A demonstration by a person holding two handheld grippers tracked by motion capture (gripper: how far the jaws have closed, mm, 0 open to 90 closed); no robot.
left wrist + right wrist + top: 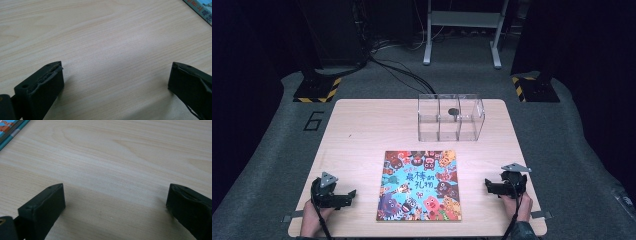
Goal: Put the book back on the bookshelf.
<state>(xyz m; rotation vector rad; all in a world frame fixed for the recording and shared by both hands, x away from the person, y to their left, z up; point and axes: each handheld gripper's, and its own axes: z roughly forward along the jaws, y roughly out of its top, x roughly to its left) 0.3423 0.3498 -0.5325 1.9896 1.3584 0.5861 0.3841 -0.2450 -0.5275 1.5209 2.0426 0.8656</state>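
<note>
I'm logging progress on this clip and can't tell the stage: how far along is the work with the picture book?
Nothing looks done: the picture book lies closed and flat on the table. Nothing is in hand; the left gripper and right gripper rest open either side. Everything remains, perhaps involving the clear box.

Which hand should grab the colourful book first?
Probably either: the book lies midway between the left gripper and the right gripper, both open and empty. The left seems slightly better, since its jaws point at the book's edge from a touch nearer.
</note>
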